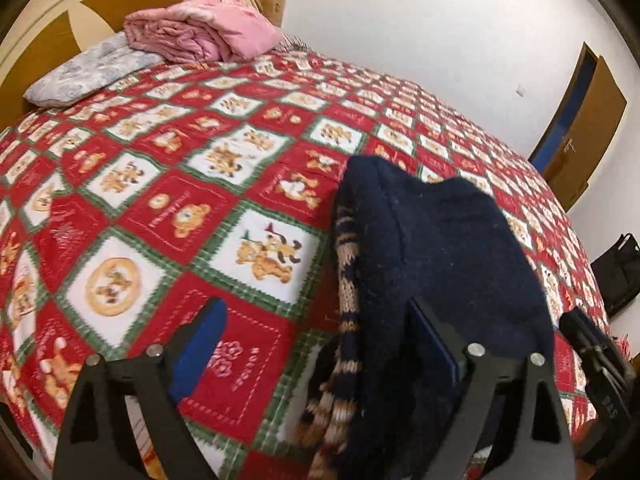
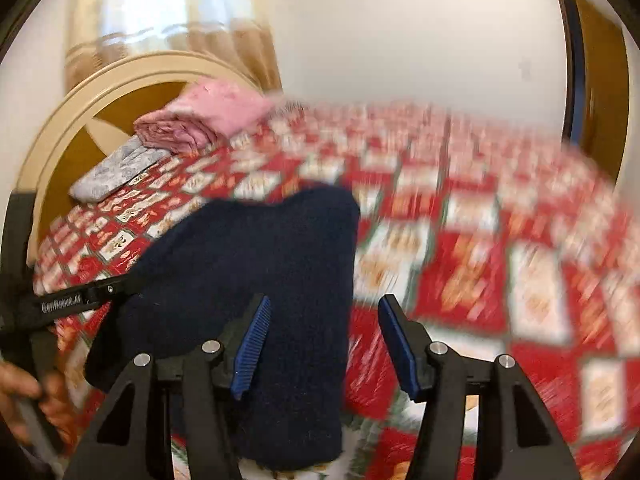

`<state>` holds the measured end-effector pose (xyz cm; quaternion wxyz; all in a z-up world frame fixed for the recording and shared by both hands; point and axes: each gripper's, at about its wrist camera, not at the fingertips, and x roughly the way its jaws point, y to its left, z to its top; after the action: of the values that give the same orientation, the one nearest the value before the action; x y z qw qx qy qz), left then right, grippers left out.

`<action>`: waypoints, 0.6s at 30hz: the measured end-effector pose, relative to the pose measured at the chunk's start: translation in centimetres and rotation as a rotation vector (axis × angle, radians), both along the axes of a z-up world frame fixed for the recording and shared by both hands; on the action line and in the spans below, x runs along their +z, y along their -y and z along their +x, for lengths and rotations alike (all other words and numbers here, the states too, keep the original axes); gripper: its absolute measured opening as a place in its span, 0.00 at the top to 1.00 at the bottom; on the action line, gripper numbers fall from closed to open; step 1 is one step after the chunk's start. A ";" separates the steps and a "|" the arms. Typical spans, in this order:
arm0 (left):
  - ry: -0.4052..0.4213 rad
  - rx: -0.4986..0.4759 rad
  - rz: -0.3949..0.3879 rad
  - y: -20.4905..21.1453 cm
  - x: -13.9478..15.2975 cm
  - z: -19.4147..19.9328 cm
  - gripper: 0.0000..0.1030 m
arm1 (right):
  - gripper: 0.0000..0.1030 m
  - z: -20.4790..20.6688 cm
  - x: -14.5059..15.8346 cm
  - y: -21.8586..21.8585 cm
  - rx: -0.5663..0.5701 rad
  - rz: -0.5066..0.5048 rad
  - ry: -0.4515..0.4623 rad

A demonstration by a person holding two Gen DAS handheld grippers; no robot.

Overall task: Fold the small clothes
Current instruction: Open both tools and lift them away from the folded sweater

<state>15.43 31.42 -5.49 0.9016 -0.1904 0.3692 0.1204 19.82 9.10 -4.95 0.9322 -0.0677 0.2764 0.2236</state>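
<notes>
A small navy knitted sweater [image 1: 432,248] with a brown-and-navy striped sleeve [image 1: 344,280] lies folded on the red patchwork bedspread [image 1: 160,184]. My left gripper [image 1: 320,344] is open; its right finger rests over the sweater's near edge, its left finger over the bedspread. In the right wrist view the sweater [image 2: 248,264] lies left of centre. My right gripper [image 2: 324,344] is open just above the sweater's right edge, holding nothing. The left gripper's body [image 2: 60,304] shows at the left of the right wrist view.
A folded pink blanket [image 1: 200,28] sits on a grey floral pillow [image 1: 88,68] by the round headboard [image 1: 36,20]. A brown door [image 1: 580,120] and a black bag [image 1: 618,268] are beyond the bed's right side. The right wrist view is motion-blurred.
</notes>
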 end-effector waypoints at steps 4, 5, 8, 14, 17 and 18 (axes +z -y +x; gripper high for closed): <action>0.046 -0.024 0.070 2.0 2.2 -0.5 0.12 | 0.67 -1.1 0.0 -2.9 0.118 -0.064 -0.037; 0.054 -0.045 0.078 2.6 2.5 -0.6 0.12 | 0.71 -0.9 -0.7 -3.3 0.127 -0.067 -0.071; 0.056 -0.114 0.126 5.0 2.6 -0.7 0.12 | 0.71 -0.3 -3.2 -3.2 0.105 -0.063 -0.163; -0.061 -0.132 0.164 6.6 -0.4 0.1 0.13 | 0.71 -1.3 -3.8 -1.8 0.076 -0.026 -0.216; -0.031 -0.125 0.176 7.0 0.4 -1.2 0.13 | 0.64 -3.1 -2.1 -0.2 0.036 0.044 -0.208; -0.019 -0.131 0.199 7.4 0.8 -1.9 0.13 | 0.58 -4.0 -1.5 0.4 0.019 0.066 -0.199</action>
<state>13.55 24.03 -4.64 0.9185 -0.0743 0.3754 0.0993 15.87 8.68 -6.47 0.8997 -0.0168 0.3596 0.2470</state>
